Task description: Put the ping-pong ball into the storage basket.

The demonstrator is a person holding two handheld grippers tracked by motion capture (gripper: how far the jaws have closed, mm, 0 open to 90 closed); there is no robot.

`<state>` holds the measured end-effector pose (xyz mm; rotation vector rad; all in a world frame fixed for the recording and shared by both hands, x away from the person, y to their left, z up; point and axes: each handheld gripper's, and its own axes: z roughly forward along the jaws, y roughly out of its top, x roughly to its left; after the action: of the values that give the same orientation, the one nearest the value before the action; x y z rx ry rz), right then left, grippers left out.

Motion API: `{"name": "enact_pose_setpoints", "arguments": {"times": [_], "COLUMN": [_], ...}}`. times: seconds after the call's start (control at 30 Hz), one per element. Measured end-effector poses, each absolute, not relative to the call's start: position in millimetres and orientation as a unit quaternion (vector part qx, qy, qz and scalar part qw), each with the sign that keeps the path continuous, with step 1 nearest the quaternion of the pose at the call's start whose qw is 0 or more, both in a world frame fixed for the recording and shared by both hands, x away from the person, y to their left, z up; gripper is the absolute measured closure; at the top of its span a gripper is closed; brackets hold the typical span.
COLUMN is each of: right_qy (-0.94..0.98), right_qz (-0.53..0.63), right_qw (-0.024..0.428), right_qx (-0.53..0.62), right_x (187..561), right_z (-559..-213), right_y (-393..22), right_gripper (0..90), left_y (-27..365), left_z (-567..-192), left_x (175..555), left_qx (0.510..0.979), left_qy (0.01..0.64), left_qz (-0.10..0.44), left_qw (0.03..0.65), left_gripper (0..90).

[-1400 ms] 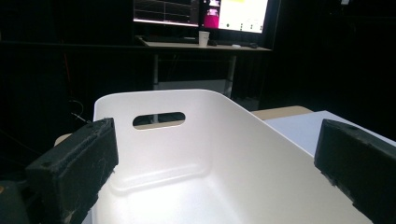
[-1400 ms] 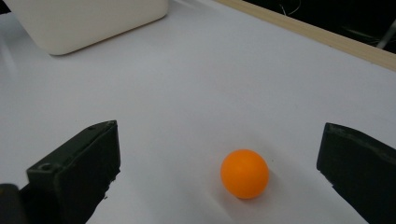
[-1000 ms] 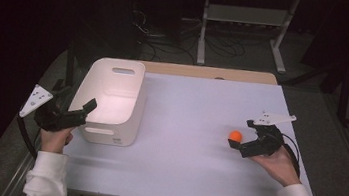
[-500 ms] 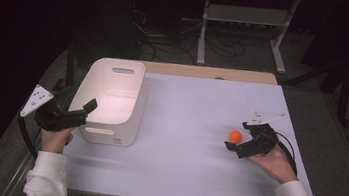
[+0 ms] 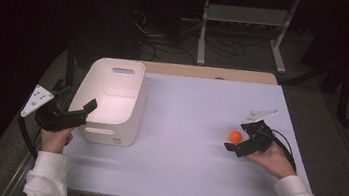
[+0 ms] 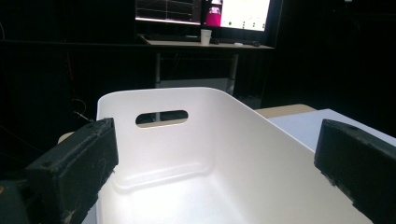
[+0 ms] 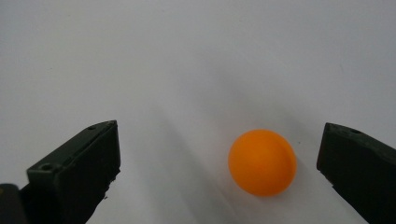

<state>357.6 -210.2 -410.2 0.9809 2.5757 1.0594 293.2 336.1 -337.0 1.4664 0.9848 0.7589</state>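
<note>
At the lower left of the high view, my left gripper (image 5: 88,109) hangs at the near corner of the white bin (image 5: 129,122), its jaws spread wide with nothing between them; in the left gripper view those jaws frame the bin's bare white inside and the handle slot (image 6: 161,117) in its far wall. The bin stands on the left part of the white table (image 5: 184,169). Toward the right of the high view, the orange ball (image 5: 235,136) lies on the table, just beside my right gripper (image 5: 237,145). In the right gripper view my jaws stand wide apart, holding nothing, and the ball (image 7: 262,162) sits between them, nearer the jaw at the frame's right and touching neither.
</note>
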Motion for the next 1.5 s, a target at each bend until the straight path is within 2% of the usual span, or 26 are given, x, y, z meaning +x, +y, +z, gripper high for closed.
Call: {"name": "enact_pose_setpoints", "arguments": {"times": [0.9, 1.03, 1.1, 1.3, 1.5], "right_qy": [0.890, 0.897, 0.902, 0.907, 0.912], "right_qz": [0.292, 0.272, 0.264, 0.245, 0.234], "right_qw": [0.068, 0.058, 0.049, 0.036, 0.028], "right_qx": [0.344, 0.344, 0.339, 0.340, 0.336], "right_x": [386.7, 389.3, 392.4, 398.6, 402.5], "right_z": [-423.7, -423.4, -421.6, -420.1, -420.7], "right_y": [-207.6, -208.3, -208.3, -205.2, -201.9], "right_gripper": [0.0, 7.1, 13.6, 22.8, 39.9], "left_y": [336.5, 335.9, 335.0, 333.6, 331.6], "left_z": [-336.4, -336.6, -336.8, -337.1, -336.7], "left_x": [293.1, 293.3, 293.3, 293.1, 292.9], "left_qx": [0.629, 0.629, 0.625, 0.625, 0.627], "left_qy": [0.422, 0.422, 0.424, 0.425, 0.421], "left_qz": [0.321, 0.321, 0.319, 0.316, 0.315], "left_qw": [0.568, 0.568, 0.573, 0.574, 0.575], "left_gripper": [0.0, 0.0, 0.0, 0.0, 0.0]}}
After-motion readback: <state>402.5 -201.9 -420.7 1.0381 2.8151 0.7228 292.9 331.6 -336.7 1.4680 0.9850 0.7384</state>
